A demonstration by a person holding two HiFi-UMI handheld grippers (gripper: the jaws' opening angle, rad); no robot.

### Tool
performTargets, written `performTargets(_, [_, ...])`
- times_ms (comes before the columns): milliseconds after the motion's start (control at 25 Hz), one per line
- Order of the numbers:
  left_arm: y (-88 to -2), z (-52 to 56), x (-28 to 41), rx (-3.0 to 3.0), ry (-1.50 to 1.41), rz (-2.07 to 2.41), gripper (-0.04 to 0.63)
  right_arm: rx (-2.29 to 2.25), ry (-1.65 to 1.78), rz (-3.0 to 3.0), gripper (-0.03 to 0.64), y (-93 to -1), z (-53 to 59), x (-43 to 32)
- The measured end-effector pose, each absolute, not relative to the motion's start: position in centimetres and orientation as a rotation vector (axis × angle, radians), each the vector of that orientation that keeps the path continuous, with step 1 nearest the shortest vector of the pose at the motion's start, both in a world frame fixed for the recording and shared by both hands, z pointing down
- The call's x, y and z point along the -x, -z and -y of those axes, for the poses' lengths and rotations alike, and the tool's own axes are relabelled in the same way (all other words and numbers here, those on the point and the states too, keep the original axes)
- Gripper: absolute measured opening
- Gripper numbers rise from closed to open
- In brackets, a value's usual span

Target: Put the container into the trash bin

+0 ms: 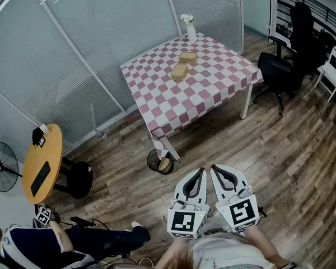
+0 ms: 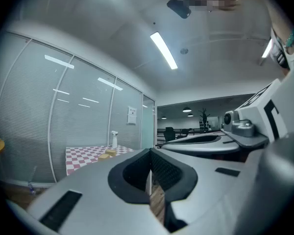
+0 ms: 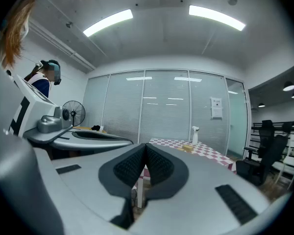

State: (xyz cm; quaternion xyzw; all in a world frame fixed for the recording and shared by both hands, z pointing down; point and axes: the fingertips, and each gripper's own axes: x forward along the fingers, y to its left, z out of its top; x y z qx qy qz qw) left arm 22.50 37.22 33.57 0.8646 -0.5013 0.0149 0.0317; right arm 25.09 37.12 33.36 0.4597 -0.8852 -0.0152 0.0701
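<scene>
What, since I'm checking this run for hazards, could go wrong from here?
1. Two tan containers lie close together on the checkered table, with a white spray bottle just behind; a reach might grab the wrong one or tip the bottle.
2. The trash bin sits low by the table leg and seems to hold something already; a dropped container could miss.
3. The left gripper and right gripper are both shut and must open first.

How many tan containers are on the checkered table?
2. One container lies near the white spray bottle; the other is beside it, nearer the camera. None seems hidden.
</scene>
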Motion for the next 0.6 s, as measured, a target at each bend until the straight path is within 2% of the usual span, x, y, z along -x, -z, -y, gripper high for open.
performTargets(600, [-34.3,-36.8,-23.4,-2.654,-0.048,1.507,0.006,-1.423,-0.004,2.721,-0.006,-33.6,-36.4,-26.7])
